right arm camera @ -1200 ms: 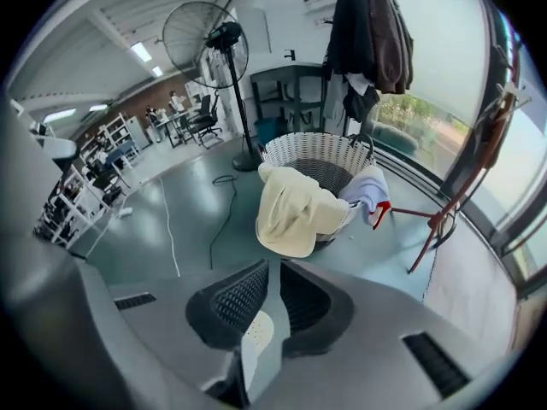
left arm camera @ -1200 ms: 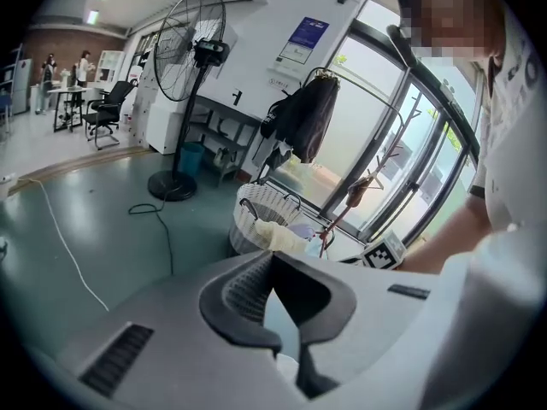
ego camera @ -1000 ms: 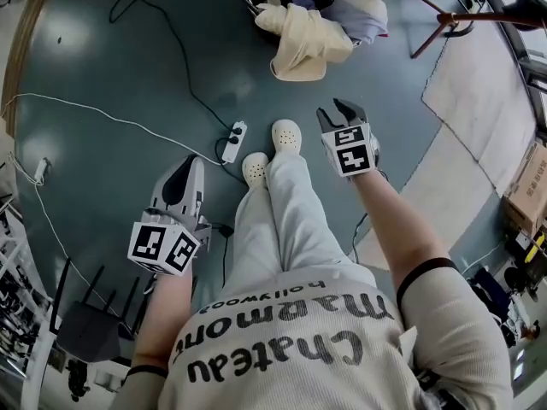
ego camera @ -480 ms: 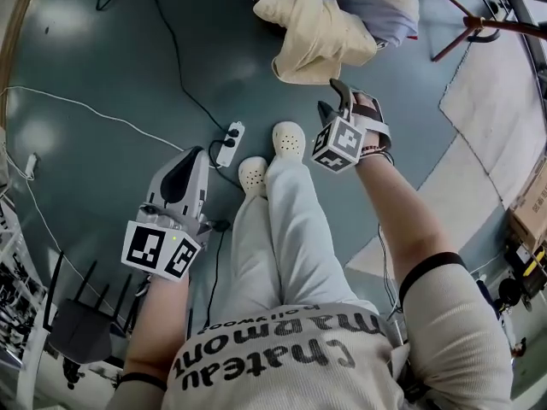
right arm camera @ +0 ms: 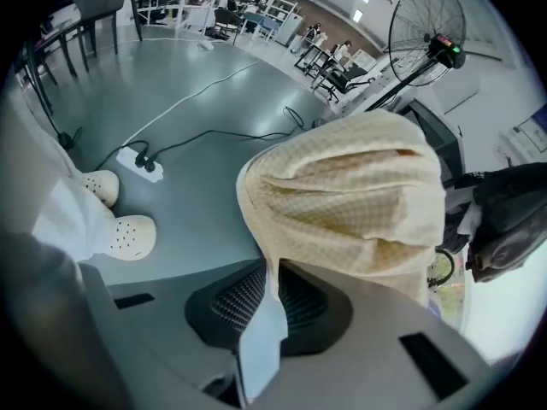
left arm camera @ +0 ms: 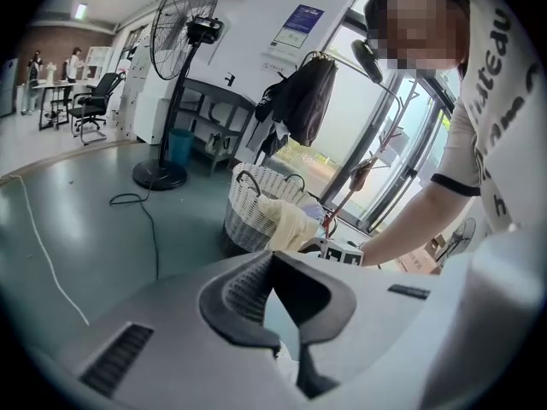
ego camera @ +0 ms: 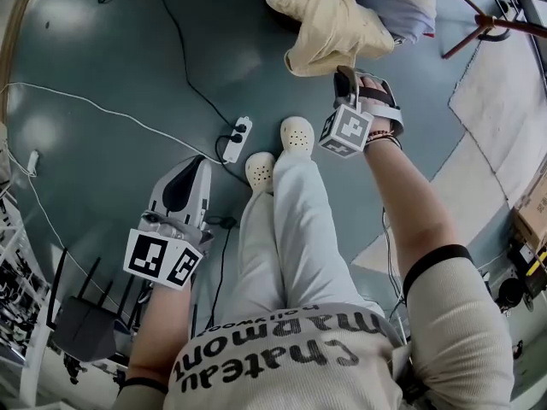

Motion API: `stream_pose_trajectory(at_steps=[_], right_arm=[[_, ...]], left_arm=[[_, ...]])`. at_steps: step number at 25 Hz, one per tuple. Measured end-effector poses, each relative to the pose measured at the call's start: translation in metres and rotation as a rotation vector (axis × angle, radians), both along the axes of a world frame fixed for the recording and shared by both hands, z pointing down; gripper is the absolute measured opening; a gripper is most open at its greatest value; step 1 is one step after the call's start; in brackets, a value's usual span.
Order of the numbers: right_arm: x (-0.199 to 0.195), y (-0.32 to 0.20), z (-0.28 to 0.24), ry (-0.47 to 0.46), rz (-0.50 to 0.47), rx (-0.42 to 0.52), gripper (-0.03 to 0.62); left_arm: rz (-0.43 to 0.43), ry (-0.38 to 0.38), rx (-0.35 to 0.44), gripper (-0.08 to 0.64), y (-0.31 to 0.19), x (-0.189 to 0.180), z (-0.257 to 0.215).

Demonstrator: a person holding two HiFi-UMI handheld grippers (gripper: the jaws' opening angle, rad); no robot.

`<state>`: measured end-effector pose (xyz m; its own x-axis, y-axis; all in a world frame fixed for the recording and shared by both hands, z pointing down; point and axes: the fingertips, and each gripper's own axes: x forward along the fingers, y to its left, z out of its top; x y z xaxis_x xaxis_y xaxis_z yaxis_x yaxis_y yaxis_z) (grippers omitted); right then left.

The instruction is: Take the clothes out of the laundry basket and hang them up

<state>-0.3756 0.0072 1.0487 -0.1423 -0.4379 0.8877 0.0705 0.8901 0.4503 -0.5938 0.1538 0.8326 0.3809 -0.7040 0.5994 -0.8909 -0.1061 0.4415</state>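
A cream waffle-knit garment (ego camera: 338,24) hangs over the rim of a white woven laundry basket (left arm camera: 252,212). A pale blue garment (ego camera: 406,11) lies beside it in the basket. My right gripper (ego camera: 346,79) points down at the cream garment's lower edge. Its jaws have just been closing, and in the right gripper view (right arm camera: 272,280) the cream garment's (right arm camera: 359,195) hem runs down between the pads and is pinched there. My left gripper (ego camera: 184,186) hangs low at the left, shut on nothing (left arm camera: 275,267). A dark garment (left arm camera: 303,96) hangs on the coat rack behind the basket.
The rack's reddish legs (ego camera: 487,24) spread right of the basket. A power strip (ego camera: 237,135) and cables (ego camera: 85,109) lie on the grey floor by the person's white clogs (ego camera: 295,133). A standing fan (left arm camera: 184,24) is left of the basket. A black stand (ego camera: 81,327) sits lower left.
My right gripper has moved up the picture to the cream garment, rolled over, and closed its jaws on the hem. The left gripper has sunk slightly.
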Motion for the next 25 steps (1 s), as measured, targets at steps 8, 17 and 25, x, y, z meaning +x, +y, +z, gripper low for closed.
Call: stream_pose_trajectory(at_steps=[8,17,25], right_arm=[[0.006,0.015,-0.068,-0.046,0.049,0.004,0.035],[0.002,0.046,-0.194,-0.145,0.137,-0.003,0.032],[-0.006,0.034,-0.285,-0.247,0.183,0.047,0.029]], left_arm=[[0.015,0.007,0.087,0.006,-0.012,-0.002,-0.060],[0.036,-0.009,0.208,0.006,-0.005,-0.001,-0.170],[0.004,-0.061,0.295,0.006,0.000,-0.013,-0.246]])
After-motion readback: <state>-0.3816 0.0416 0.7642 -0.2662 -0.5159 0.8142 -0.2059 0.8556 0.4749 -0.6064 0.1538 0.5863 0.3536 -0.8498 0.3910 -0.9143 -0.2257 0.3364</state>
